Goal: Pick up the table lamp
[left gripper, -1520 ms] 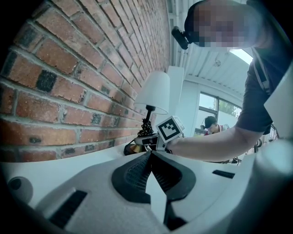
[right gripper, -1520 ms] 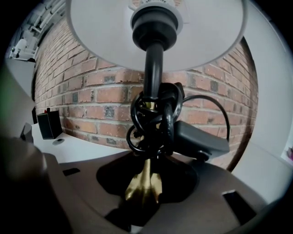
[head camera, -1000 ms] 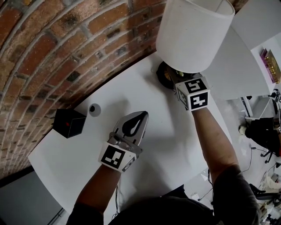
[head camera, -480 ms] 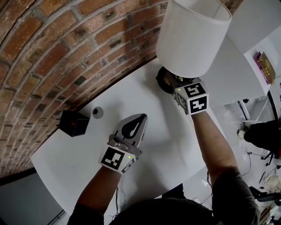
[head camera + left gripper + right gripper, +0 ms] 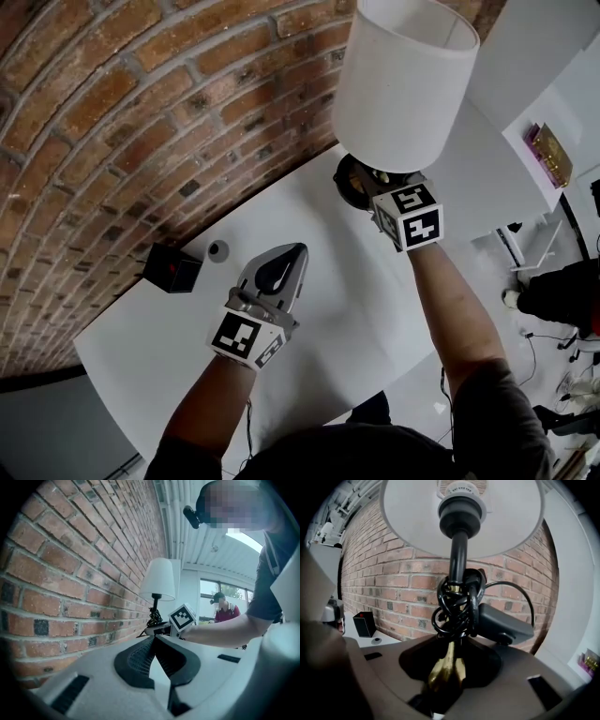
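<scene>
The table lamp has a white shade and a brass stem with a black cord wound round it. A black plug hangs beside the cord. My right gripper reaches under the shade and is shut on the brass stem, holding the lamp up above the white table. The lamp's dark lower part shows beside the gripper's marker cube. My left gripper hovers over the table's middle, jaws shut and empty. In the left gripper view the lamp stands ahead by the brick wall.
A black box and a small grey round thing lie on the table near the brick wall. The table's edge and the floor are at the right. Another person stands far off by a window.
Both grippers have risen, and the lamp has gone up with the right one. The table with its black box now lies farther below.
</scene>
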A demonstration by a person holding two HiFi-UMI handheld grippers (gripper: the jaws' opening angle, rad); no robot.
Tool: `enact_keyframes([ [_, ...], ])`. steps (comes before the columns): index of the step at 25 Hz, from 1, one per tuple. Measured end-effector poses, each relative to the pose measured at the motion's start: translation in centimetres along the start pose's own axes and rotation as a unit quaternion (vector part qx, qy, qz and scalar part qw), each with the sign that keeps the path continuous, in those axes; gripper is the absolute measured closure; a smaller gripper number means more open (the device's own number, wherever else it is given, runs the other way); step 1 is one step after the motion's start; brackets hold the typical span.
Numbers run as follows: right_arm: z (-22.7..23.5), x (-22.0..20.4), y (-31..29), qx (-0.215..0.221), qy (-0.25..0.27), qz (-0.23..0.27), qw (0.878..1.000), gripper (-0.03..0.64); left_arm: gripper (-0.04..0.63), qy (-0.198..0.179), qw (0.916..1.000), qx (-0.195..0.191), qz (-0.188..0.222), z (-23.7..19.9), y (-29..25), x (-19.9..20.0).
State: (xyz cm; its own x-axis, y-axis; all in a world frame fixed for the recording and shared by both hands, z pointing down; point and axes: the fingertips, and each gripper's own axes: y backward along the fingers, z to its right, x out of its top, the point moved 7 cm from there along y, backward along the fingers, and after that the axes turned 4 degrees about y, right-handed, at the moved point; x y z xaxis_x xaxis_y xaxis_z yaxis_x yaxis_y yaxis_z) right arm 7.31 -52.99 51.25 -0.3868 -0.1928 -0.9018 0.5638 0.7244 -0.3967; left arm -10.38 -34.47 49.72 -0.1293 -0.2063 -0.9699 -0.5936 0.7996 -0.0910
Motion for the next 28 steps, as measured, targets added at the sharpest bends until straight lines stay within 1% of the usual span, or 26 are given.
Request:
enact_keyframes([
  [7, 0.9, 4.5, 3.2, 0.0, 0.005, 0.006, 1.0, 0.488, 0.591, -0.013, 0.9998, 0.003, 0.016, 1.4, 0.8, 4.5],
  [12, 1.5, 8.6, 5.6, 0.001, 0.009, 0.013, 1.0, 0.488, 0.591, -0.03, 0.9993, 0.009, 0.023, 2.5, 1.3, 8.0],
  [18, 1.8, 13.7, 8.7, 0.005, 0.014, 0.023, 1.0, 0.488, 0.591, -0.038, 0.9988, 0.016, 0.028, 3.8, 2.3, 12.7],
  [23, 1.7, 17.9, 11.1, 0.01, 0.022, 0.025, 0.999, 0.488, 0.591, -0.042, 0.9982, 0.03, 0.032, 4.6, 3.3, 16.6],
  [28, 1.9, 21.7, 13.1, 0.012, 0.03, 0.032, 0.999, 0.488, 0.591, -0.04, 0.9979, 0.03, 0.041, 5.3, 3.7, 20.4],
])
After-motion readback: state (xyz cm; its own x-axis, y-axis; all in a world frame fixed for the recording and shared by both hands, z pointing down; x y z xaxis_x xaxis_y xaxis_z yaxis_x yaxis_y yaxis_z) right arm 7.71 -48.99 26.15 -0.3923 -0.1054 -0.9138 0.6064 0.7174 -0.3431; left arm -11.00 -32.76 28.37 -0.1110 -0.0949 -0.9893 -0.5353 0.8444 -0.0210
